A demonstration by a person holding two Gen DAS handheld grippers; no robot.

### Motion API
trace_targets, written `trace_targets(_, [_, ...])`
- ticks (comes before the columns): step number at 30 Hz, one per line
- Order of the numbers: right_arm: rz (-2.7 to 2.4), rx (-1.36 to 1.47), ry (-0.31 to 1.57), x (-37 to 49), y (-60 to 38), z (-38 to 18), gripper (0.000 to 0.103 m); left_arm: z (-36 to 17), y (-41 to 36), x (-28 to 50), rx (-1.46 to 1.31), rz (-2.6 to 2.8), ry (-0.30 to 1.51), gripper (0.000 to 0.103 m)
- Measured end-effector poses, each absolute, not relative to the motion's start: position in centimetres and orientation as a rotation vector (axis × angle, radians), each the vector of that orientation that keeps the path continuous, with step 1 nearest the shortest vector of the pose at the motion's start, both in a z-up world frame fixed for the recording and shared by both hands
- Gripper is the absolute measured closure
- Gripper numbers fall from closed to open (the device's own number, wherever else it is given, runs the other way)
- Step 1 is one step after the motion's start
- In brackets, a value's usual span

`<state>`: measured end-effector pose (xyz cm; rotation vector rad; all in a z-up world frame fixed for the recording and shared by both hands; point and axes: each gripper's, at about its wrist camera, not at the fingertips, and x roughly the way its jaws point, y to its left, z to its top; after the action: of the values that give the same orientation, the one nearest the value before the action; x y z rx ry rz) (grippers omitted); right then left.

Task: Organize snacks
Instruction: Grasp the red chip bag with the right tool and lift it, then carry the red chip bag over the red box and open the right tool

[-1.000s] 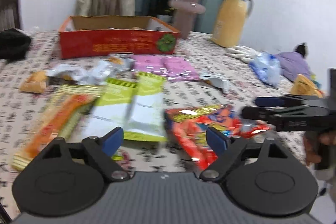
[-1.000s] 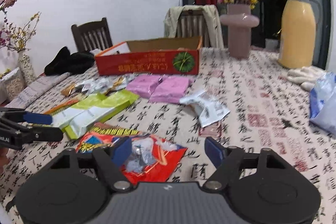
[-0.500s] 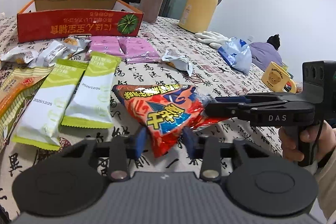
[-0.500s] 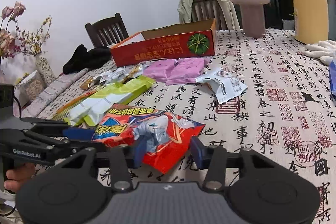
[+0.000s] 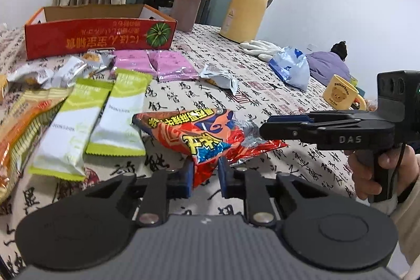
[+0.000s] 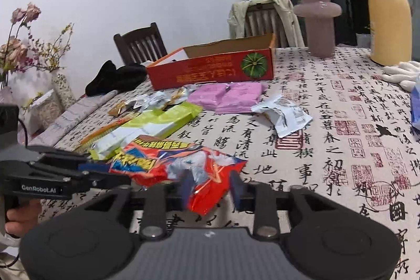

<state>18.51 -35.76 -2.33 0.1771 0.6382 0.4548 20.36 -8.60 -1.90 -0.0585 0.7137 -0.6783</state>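
Red foil of the snack bag (image 5: 207,138) sits nearest, lifted at its near corner between the blue pads of the left gripper (image 5: 205,173), whose jaws have just been closing and now clamp that corner. The right gripper (image 6: 210,186) straddles the bag's opposite corner (image 6: 207,190); its jaws have just opened slightly, and whether the pads press the foil cannot be told. Each gripper is carried in a hand (image 5: 378,169).

Left of the bag, two green-and-white packets (image 5: 92,120) lie side by side on the calligraphy-print tablecloth (image 5: 262,101), with an orange packet (image 5: 18,130) further left. Beyond them lie two pink packets (image 5: 157,62), small silver wrappers (image 5: 60,67) and a torn white wrapper (image 5: 220,75).

Farther back stands the open red cardboard box (image 5: 99,36). At the far edge are a pink vase (image 5: 189,1) and a yellow thermos (image 5: 246,4).
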Motion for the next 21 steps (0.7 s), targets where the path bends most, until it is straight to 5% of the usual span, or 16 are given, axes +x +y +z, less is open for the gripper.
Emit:
trace_targets(10, [0.457,0.226,0.712,19.3,-35.1,-3.8,0.057,-2.7,-7.2,20.9,-0.111,-0.679,0.733,0.085])
trace_targets(14, [0.508,0.198,0.711,19.1,-34.1,-3.5,0.096,-2.7,-7.1,20.8,-0.115,-0.688,0.729,0.085])
trace_targets(21, [0.518,0.160,0.620,19.2,-33.6,-0.4,0.098,0.0,-6.1,20.8,-0.120,-0.704,0.634,0.085])
